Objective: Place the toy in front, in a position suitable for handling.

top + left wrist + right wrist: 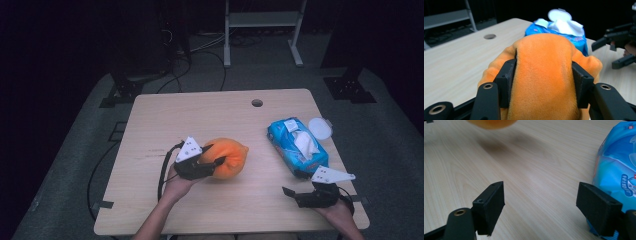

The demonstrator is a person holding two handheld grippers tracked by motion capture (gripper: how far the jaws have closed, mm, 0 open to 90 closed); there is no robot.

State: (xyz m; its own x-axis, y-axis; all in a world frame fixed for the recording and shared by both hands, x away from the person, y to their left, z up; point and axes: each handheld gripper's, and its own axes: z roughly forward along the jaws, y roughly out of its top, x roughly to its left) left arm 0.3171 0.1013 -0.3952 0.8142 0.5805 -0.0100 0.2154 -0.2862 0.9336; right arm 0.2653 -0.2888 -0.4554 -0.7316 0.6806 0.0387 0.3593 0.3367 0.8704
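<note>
Now the left gripper [212, 161] has its jaws squeezed onto the orange plush toy [229, 157] at mid-table, while the right gripper [295, 195] rests wide open and empty beside the blue wipes pack [296, 148]

On the table [165, 115] there is one orange plush toy [227, 157] near the middle and one blue pack of wet wipes [295, 145] at the right, its one white lid [320, 127] flipped open on the far side. Two grippers are in the scene, the left gripper [212, 155] near the middle and the right gripper [292, 194] at the near right. One round hole [257, 103] sits in the tabletop near its far edge.
</note>
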